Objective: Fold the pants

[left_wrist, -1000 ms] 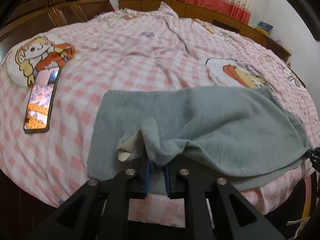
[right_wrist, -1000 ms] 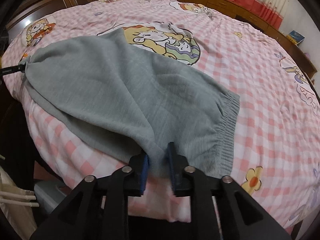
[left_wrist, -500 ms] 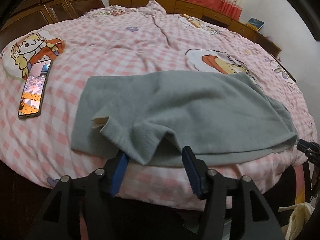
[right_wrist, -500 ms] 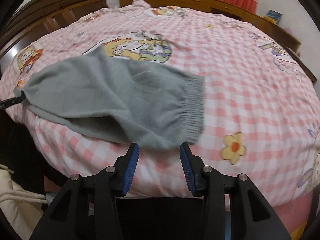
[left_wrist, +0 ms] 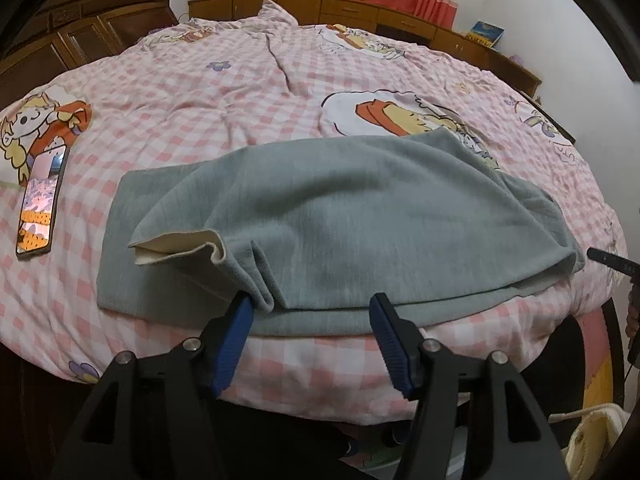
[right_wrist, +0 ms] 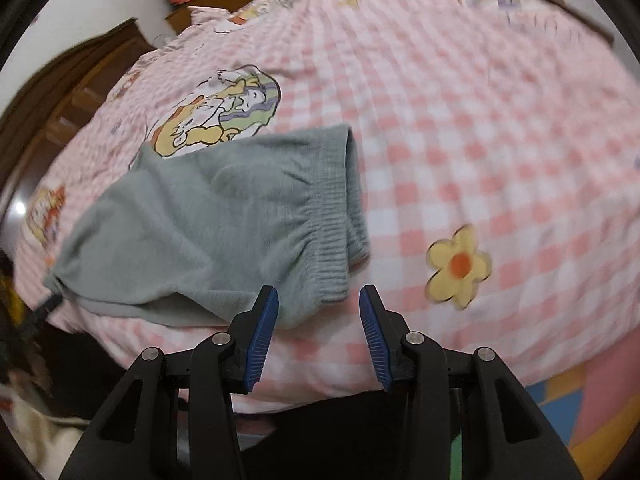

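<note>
Right, both grippers free, first fold laid – tidy before the next one

Grey pants [left_wrist: 340,216] lie folded lengthwise along the near edge of the pink checked bed [left_wrist: 248,92], one leg on the other. Left gripper [left_wrist: 312,312] jaws wide apart, holding nothing; its left pad touches the bunched hem. Right gripper [right_wrist: 316,312] also spread wide and empty, just short of the waistband [right_wrist: 336,232].

Next step, my read: regrip the hem and waistband corner through both layers, pull the top leg square over the lower one, flatten the pucker, then fold.

Left view only: curled-up hem with pale lining [left_wrist: 180,246], a phone [left_wrist: 40,208] left of the pants. Right view only: the ribbed waistband end; that frame is motion-blurred
</note>
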### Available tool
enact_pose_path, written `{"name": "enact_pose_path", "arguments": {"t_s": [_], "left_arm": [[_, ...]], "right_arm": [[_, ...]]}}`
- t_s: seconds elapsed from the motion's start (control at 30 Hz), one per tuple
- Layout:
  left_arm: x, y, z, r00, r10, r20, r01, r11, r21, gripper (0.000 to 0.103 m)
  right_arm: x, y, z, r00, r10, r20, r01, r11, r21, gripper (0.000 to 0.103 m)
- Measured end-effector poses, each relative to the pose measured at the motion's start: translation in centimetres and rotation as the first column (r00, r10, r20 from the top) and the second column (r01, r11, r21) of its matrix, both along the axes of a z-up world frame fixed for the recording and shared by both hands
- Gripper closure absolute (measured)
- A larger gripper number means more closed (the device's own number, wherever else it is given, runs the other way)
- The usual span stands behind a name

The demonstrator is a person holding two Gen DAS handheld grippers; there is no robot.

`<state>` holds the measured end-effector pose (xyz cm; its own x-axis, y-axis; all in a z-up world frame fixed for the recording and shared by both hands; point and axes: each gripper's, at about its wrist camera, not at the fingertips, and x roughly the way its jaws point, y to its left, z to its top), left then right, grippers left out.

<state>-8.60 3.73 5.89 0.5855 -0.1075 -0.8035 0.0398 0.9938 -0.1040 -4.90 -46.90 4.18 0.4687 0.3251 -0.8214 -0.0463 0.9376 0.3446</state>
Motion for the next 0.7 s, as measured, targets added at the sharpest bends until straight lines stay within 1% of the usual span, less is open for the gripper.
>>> {"name": "enact_pose_path", "arguments": {"t_s": [0.07,0.13,0.23,0.4,0.57,0.67,0.7], "left_arm": [[0.1,0.3,0.0,1.0,0.01,-0.005,-0.01,1.0,-0.005,0.04],[0.1,0.7,-0.1,1.0,0.027,-0.011,-0.027,1.0,-0.004,0.04],[0.1,1.4,-0.1,0.998,0.057,-0.017,-0.057,0.998,-0.029,0.04],[0.8,2.1,-1.2,0.994,0.095,-0.047,-0.098,0.993,-0.072,0.04],[2.5,2.1,-2.3,0.991,0.128,-0.039,-0.13,0.99,-0.056,0.04],[3.7,2.5,-3.3,0.986,0.157,-0.06,-0.161,0.985,-0.065,0.04],[3.9,2.7,-3.6,0.984,0.164,-0.065,-0.168,0.983,-0.068,0.051]], "right_arm": [[0.2,0.0,-0.1,1.0,-0.004,-0.004,0.004,0.999,0.037,0.06],[0.4,0.2,0.0,1.0,-0.006,-0.003,0.006,1.0,0.027,0.06],[0.7,0.6,0.1,1.0,-0.004,-0.008,0.004,1.0,0.013,0.06],[1.1,0.4,0.2,1.0,-0.014,-0.018,0.014,0.999,0.033,0.06],[1.1,-0.5,0.6,0.999,-0.038,-0.029,0.04,0.995,0.096,0.06],[1.2,-1.0,0.8,0.997,-0.058,-0.043,0.062,0.993,0.099,0.06],[1.2,-1.1,0.9,0.997,-0.063,-0.043,0.067,0.994,0.091,0.06]]}}
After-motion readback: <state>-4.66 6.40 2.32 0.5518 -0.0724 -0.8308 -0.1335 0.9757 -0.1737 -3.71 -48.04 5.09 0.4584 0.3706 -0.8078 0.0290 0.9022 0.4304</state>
